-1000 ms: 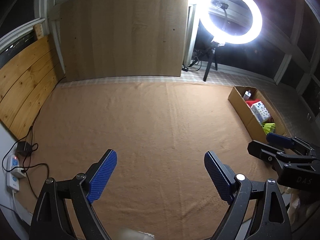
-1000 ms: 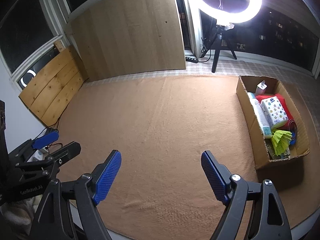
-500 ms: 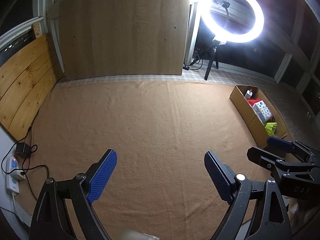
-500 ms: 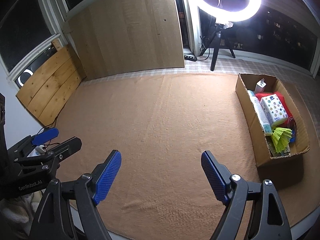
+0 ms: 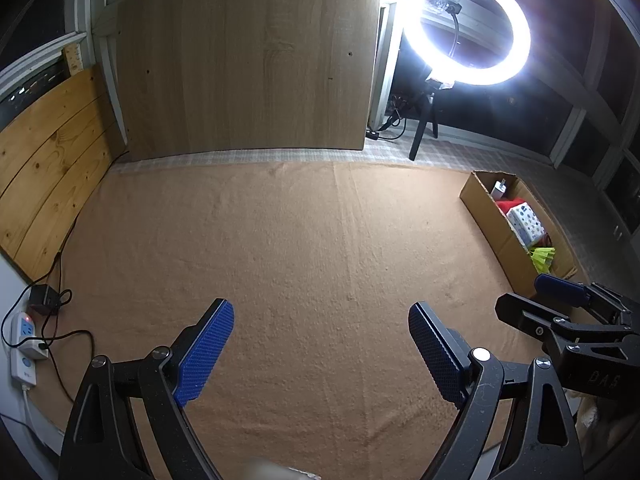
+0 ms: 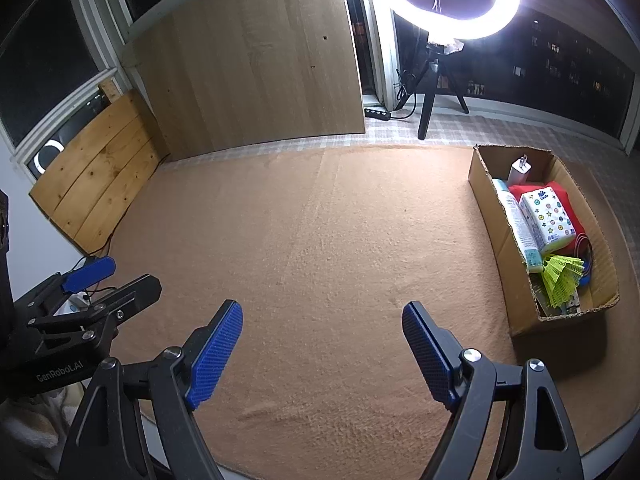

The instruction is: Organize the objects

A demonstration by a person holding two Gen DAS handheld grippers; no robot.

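A cardboard box [image 6: 490, 196] [image 5: 478, 204] sits at the right edge of the tan carpet [image 6: 320, 232]. Inside lie a white charger [image 6: 520, 171], a white tube [image 6: 518, 224], a patterned tissue pack [image 6: 550, 218] on a red cloth [image 6: 560, 194], and a yellow-green shuttlecock [image 6: 560, 274]. My left gripper [image 5: 320, 326] is open over bare carpet, nothing between its blue pads. My right gripper [image 6: 322, 326] is also open and empty, left of the box. Each gripper shows at the edge of the other's view.
A lit ring light [image 5: 466, 26] on a tripod stands at the back right. A large wooden board [image 5: 248, 60] leans on the far wall and a plank panel [image 5: 44, 160] on the left. A power strip [image 5: 22, 344] with cables lies at the left carpet edge.
The left wrist view has drifted slightly, so the box and ring light sit a little further right and higher in it. Both grippers stay open and empty.
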